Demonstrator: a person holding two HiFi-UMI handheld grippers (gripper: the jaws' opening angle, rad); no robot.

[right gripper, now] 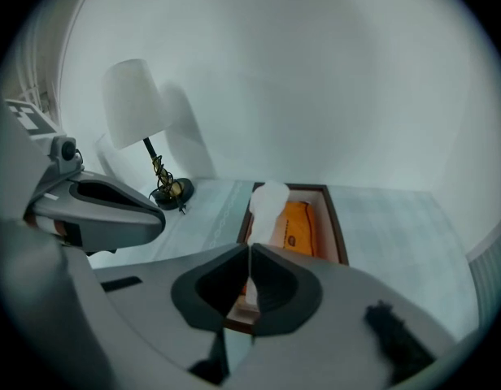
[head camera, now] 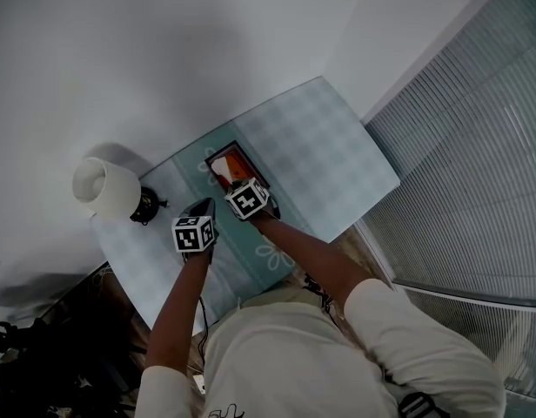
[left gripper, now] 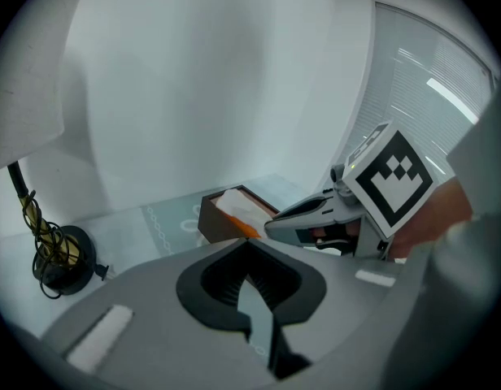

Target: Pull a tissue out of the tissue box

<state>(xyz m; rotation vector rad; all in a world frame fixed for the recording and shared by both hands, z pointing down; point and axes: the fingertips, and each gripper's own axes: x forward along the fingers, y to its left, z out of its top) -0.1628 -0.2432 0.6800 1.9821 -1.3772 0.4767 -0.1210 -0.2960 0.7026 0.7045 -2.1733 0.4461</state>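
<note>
Tissue [right gripper: 269, 205], a white upright strip, is pinched between the nearly closed jaws of the right gripper [right gripper: 250, 254]. It lies straight ahead of them, rising out of the tissue box [right gripper: 338, 230], whose long axis runs away from that gripper across the table [right gripper: 397, 218]. Beside the box on the lamp [right gripper: 135, 104] side hangs the left gripper [left gripper: 246, 246], jaws together and empty. The pull likely falls to the right hand, upward.
</note>
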